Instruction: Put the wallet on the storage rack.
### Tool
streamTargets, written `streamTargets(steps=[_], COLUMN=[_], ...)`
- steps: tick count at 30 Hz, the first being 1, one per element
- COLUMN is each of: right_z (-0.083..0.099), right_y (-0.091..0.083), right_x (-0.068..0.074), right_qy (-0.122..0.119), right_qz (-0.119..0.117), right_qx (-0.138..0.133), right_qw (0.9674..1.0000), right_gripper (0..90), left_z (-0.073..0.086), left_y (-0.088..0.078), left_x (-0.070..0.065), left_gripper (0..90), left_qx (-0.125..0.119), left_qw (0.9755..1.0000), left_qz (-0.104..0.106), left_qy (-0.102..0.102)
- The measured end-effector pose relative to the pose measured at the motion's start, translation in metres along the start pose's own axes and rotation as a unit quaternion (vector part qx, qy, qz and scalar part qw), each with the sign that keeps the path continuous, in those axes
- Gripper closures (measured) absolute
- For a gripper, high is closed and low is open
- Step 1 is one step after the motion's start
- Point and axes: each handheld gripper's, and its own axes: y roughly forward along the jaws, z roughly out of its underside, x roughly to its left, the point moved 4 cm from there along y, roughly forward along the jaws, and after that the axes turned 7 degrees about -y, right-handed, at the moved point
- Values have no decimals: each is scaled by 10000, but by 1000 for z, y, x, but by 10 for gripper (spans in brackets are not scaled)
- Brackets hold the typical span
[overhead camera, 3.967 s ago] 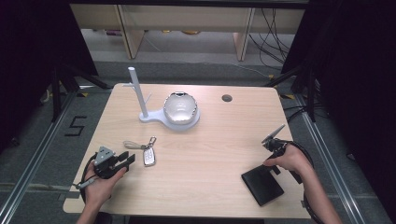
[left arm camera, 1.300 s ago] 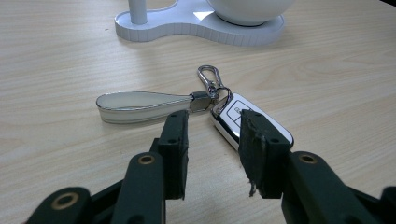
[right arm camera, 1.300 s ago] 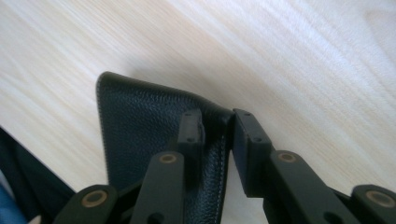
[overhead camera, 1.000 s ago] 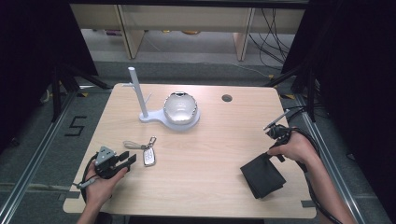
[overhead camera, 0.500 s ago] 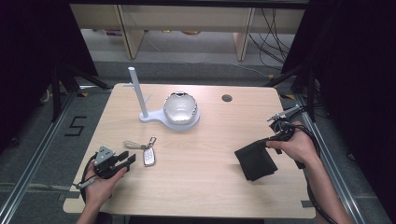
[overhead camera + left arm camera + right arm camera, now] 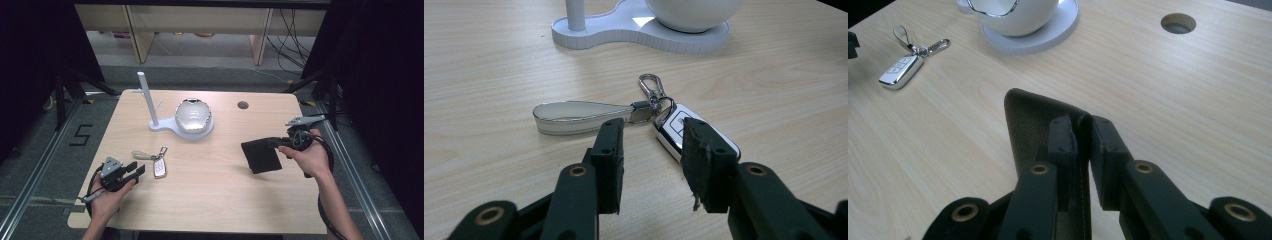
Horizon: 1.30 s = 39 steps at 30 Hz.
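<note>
While clamped in the right gripper (image 6: 1083, 145), the black textured leather wallet (image 6: 260, 156) hangs tilted over the pale wood-grain table (image 6: 210, 200); left gripper (image 6: 651, 150) open; dark surroundings.

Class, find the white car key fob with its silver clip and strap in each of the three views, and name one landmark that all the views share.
High view: the white car key fob lies left of centre on the table, right of the left hand-held gripper.
Left gripper view: centre, just beyond the jaws.
Right gripper view: upper left.
Shared landmark: the white stand base.
</note>
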Motion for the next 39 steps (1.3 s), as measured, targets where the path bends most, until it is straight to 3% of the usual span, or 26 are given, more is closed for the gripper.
streamTargets(steps=[6, 8, 9, 12, 13, 16, 18, 19, 22, 25, 26, 28, 29, 30, 32, 33, 34, 39], right_z=[-10, -14, -16, -20, -24, -27, -32, -34, -38, -46, -47, -50, -52, -54, -58, -58, -59, -71], right_y=[8, 9, 10, 13, 15, 18, 19, 21, 22, 27, 28, 31, 32, 33, 36, 36, 37, 42], right_x=[7, 7, 9, 10, 10, 13, 13, 16, 16, 19, 18, 20, 19, 22, 21, 21, 23, 26], right_qy=[-7, -112, -15, -78, -186, -71, -221, -105, -178, -172, -254, -192, -281, -176, -364, -364, -188, -296], right_qz=[25, 94, 118, 85, 87, 28, 93, 44, 72, 78, 48, 18, 91, 57, 27, 27, 37, 61], right_qx=[-537, -573, -652, -751, -810, -873, -1010, -1091, -1147, -1398, -1384, -1399, -1482, -1482, -1576, -1576, -1557, -1637], right_qw=[9986, 9982, 9978, 9971, 9965, 9962, 9946, 9940, 9932, 9900, 9900, 9900, 9885, 9888, 9868, 9868, 9876, 9860], right_gripper=[818, 817, 817, 817, 817, 817, 818, 817, 818, 818, 817, 817, 818, 817, 817, 817, 818, 818], left_z=[0, 0, 0, 0, 0, 0, 0, 0, 0, 0, 0, 0, 0, -1, -1, -1, -1, -1], left_y=[0, 0, 0, 0, -1, -1, -1, -1, -1, -1, -1, -1, -1, 0, 0, 0, 0, 0], left_x=[0, 0, 0, 0, 1, 1, 1, 1, 1, 1, 1, 2, 1, 1, 1, 1, 1, 1], left_gripper=[603, 603, 603, 602, 601, 601, 600, 599, 598, 597, 597, 597, 597, 597, 597, 596, 596, 591], left_qx=[-1, -2, -2, -11, -12, -10, -19, -19, -24, -36, -35, -44, -49, -53, -57, -57, -69, -85], left_qw=[10000, 10000, 10000, 10000, 10000, 10000, 10000, 10000, 10000, 10000, 10000, 10000, 10000, 10000, 10000, 10000, 10000, 10000], left_qz=[6, 5, 5, -5, -5, -8, -11, -11, -11, -12, -13, -15, -13, -16, -18, -18, -20, -37], left_qy=[1, 0, 2, -5, 2, -6, -3, -3, -5, -19, -20, -25, -28, -37, -37, -37, -20, -23])
